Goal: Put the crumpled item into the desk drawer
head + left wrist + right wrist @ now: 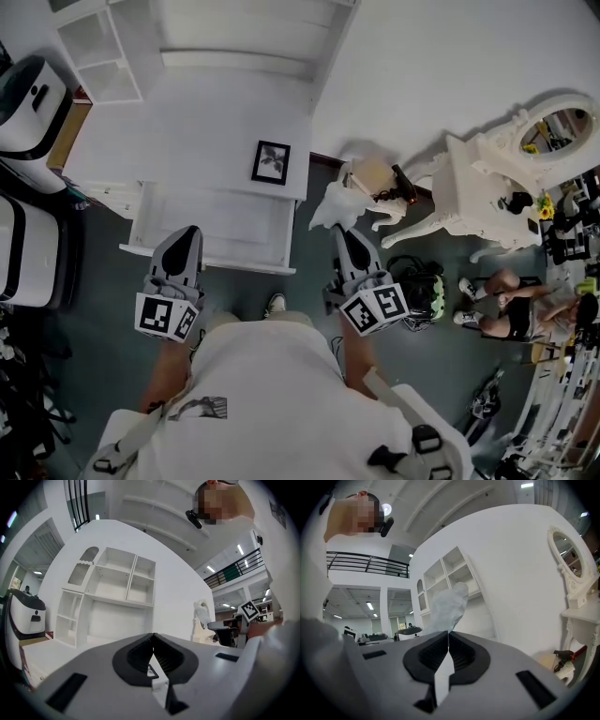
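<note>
Left of the head view: my left gripper, a grey two-jaw tool. Its jaws are pressed together with nothing between them, and the tip is over the left front part of the open white desk drawer. The drawer is pulled out below the white desk top, and its inside looks bare. A small black-framed picture lies near the desk top's right edge.

Right of centre: my right gripper is clenched on the crumpled white, half-translucent item. It could be plastic film or tissue; I can't say which. It stands up from the jaw tips, just off the drawer's right front corner and not yet over it.

Handling, my judgement:
- Very light, soft and limp, not fragile.
- It may cling to the pads on release.
- The pinch sits on a low fold; the bunched middle would be surer.
</note>
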A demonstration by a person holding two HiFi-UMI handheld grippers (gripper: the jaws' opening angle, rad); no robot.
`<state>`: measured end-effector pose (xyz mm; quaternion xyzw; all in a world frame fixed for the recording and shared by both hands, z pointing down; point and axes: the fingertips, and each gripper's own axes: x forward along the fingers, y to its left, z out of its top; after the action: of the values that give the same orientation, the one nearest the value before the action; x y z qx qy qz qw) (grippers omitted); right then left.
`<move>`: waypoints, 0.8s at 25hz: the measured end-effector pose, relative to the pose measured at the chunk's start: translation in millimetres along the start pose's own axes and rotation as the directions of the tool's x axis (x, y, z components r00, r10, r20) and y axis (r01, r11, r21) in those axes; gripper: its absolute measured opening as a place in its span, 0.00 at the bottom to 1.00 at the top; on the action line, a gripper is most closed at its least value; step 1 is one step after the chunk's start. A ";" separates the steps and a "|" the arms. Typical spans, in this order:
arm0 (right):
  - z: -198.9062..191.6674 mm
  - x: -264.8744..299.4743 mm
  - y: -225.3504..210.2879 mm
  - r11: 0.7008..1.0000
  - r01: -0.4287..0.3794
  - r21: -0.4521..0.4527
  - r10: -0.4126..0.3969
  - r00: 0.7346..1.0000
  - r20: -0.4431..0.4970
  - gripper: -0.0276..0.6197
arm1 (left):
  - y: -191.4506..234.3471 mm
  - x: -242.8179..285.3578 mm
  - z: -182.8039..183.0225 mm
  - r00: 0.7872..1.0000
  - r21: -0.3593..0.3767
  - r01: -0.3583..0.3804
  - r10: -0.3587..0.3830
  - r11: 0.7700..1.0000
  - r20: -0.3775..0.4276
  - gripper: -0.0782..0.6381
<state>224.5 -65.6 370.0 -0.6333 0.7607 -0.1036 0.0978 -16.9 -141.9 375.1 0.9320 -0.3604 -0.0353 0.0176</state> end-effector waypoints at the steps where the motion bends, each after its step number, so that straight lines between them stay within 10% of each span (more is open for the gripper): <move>1: -1.2 2.4 -4.0 1.000 -0.008 0.005 0.008 1.000 -0.004 0.06 | -2.4 2.3 0.4 1.000 0.006 -0.006 0.006 1.000 0.000 0.13; 20: -58.9 43.4 1.5 0.988 -0.139 0.069 0.147 0.983 -0.114 0.06 | 13.0 -32.7 -22.5 0.983 0.021 -0.172 0.173 0.985 -0.055 0.13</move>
<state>198.8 -106.0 425.2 -0.5664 0.8052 -0.1570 0.0790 -47.9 -129.4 400.0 0.8981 -0.4392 -0.0043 0.0230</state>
